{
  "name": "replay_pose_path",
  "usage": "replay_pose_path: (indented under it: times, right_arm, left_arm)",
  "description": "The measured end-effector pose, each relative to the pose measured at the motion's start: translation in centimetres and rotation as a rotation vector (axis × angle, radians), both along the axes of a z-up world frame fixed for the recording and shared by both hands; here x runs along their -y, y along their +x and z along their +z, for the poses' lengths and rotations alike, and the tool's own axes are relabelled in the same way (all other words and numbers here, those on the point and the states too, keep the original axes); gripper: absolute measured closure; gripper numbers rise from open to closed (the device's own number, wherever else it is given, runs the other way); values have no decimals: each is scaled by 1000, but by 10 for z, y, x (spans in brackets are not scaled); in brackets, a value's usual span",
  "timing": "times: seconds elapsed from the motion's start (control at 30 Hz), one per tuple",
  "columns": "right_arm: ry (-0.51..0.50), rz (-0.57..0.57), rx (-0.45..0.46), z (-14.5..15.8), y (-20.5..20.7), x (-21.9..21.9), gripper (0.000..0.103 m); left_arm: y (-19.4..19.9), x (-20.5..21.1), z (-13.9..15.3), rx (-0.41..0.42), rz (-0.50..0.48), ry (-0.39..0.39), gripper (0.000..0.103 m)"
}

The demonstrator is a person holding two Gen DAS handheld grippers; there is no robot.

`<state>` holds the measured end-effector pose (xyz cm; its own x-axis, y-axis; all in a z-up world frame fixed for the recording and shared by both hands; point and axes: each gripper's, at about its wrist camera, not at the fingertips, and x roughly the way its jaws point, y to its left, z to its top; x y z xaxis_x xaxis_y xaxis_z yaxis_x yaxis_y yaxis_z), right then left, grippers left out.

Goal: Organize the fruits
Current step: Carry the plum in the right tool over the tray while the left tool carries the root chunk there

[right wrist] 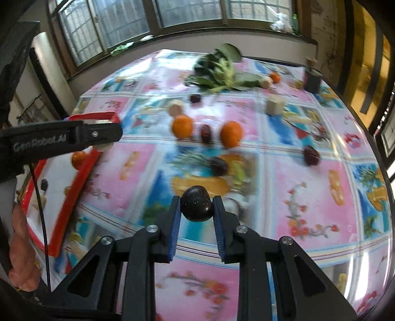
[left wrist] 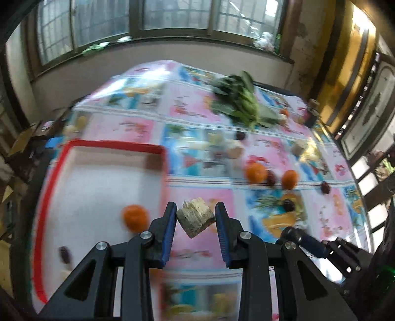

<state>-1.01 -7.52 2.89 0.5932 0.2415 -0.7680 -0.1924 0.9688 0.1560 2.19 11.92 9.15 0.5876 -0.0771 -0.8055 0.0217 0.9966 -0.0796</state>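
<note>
Dark glossy plum (right wrist: 197,207) sits clamped between blue pads (right wrist: 175,222).

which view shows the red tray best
Left wrist view: the red tray shows most of its rim and white floor. In the right wrist view, only its near corner shows, partly hidden by the left hand-held gripper.

Leafy greens (left wrist: 243,103) at far table end; dark jar (right wrist: 313,80) near right corner; windows (left wrist: 172,14) behind.
</note>
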Motion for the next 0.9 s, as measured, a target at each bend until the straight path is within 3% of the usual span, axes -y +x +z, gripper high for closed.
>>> replay_pose_path:
  times: [0.43, 0.9]
  right_arm:
    - [10, 179, 33, 24, 15, -109, 76]
    - [-31, 248, 35, 30, 68, -190, 76]
  left_arm:
    - [-6, -98, -8, -40, 161, 57, 72]
    - [24, -137, -39, -105, 174, 77, 72]
